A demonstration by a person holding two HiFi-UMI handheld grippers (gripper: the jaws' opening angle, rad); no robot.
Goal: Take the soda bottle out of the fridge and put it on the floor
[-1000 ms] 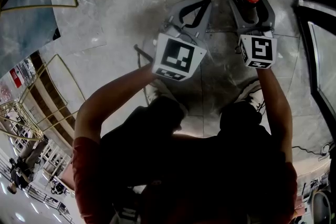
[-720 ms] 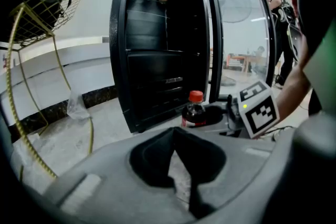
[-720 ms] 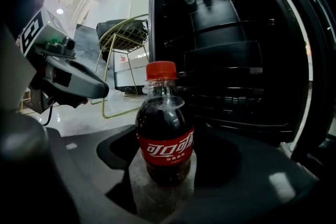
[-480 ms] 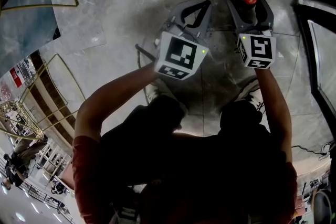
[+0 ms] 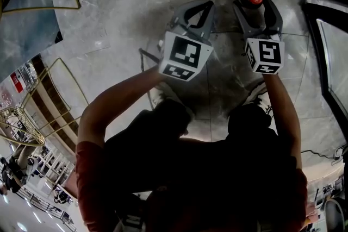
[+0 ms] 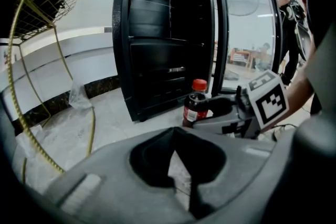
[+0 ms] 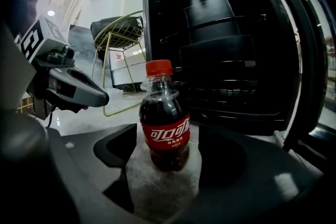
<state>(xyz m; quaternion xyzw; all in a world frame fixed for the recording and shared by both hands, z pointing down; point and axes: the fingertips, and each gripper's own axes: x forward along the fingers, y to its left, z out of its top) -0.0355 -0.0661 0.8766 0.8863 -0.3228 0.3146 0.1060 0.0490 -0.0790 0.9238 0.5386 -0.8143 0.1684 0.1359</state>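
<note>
The left forearm (image 5: 117,96) and right forearm (image 5: 284,108) are reaching forward and down, side by side. The left hand-held gripper (image 5: 206,5) is keeping its jaws together, empty. The right hand-held gripper (image 5: 256,11) has just been opening its jaws, which are standing clear of the soda bottle (image 7: 164,113) between them.

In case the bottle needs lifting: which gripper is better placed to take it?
Right gripper: the bottle stands between its jaws, which have just been opening; left gripper is shut, aside.
</note>
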